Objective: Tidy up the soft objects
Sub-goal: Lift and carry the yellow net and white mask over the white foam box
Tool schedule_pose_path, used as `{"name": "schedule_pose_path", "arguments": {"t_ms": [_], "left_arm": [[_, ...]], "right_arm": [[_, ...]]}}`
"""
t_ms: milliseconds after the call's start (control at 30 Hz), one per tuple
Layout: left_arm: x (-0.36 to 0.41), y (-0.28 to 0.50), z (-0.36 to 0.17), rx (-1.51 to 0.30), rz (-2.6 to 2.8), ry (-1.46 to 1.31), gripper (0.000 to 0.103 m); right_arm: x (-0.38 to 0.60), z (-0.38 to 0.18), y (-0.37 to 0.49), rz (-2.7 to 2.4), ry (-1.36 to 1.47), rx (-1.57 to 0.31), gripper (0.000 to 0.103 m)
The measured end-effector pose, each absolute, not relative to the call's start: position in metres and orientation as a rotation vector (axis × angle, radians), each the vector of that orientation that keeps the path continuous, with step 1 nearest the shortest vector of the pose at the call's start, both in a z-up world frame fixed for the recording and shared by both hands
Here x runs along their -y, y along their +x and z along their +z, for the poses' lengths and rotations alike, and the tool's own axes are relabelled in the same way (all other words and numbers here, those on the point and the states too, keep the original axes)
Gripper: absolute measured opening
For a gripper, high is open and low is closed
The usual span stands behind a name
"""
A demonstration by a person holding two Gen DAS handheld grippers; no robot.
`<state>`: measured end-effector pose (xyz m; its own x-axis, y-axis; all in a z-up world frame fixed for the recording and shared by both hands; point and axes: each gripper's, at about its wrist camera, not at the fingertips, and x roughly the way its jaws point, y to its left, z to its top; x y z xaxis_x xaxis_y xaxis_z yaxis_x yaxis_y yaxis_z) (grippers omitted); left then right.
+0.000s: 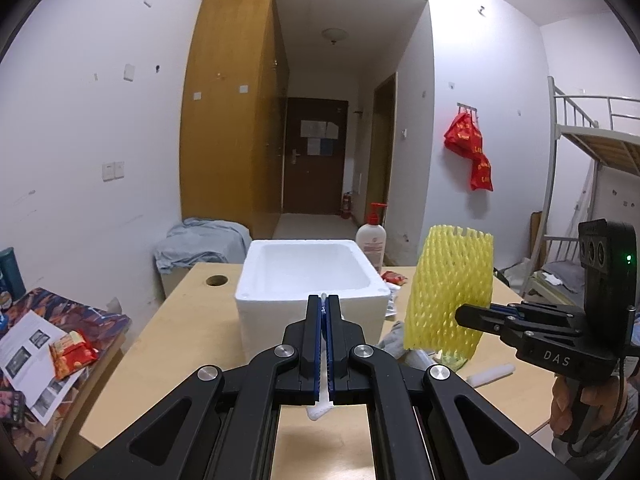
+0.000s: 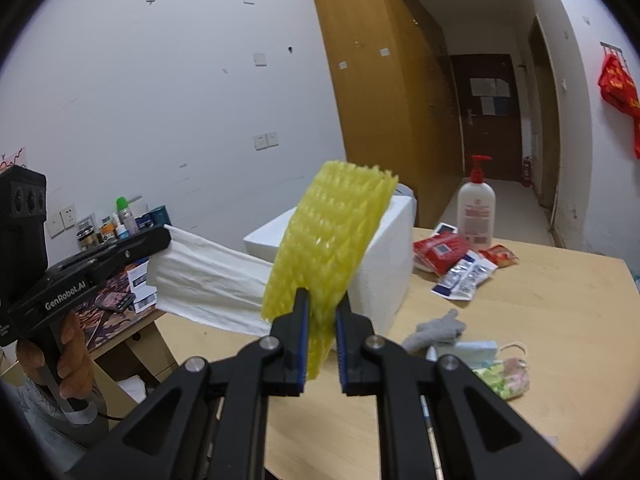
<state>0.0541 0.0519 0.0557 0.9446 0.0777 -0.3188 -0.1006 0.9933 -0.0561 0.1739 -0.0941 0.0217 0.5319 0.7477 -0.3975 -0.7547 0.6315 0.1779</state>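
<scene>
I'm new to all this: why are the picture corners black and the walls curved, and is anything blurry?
Both wrist views use fisheye lenses, so corners go black and walls bow. In the right wrist view the yellow foam net looks slightly soft; in the left wrist view the foam box stays sharp under flat indoor light.

Left wrist view: low over the wooden table [image 1: 192, 320], close behind its own fingers, facing the white foam box [image 1: 312, 276] at twelve o'clock, hallway beyond. Right wrist view: likewise low and close, angled toward eleven o'clock. Shared by both (from opposite sides): box, pump bottle [image 2: 476, 208], yellow foam net [image 2: 332, 248].
</scene>
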Motion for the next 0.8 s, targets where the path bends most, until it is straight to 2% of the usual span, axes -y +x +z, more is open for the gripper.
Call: {"name": "schedule_pose_path", "arguments": {"t_ms": [333, 800], "left_arm": [[-0.061, 0.055, 0.067, -0.298, 0.103, -0.081, 0.002], [-0.073, 0.065, 0.100, -0.249, 0.114, -0.082, 0.002]], "right_arm": [[0.075, 0.025, 0.174, 0.924, -0.042, -0.467, 0.015], [0.063, 0.059, 0.186, 0.934, -0.060, -0.408, 0.015]]}}
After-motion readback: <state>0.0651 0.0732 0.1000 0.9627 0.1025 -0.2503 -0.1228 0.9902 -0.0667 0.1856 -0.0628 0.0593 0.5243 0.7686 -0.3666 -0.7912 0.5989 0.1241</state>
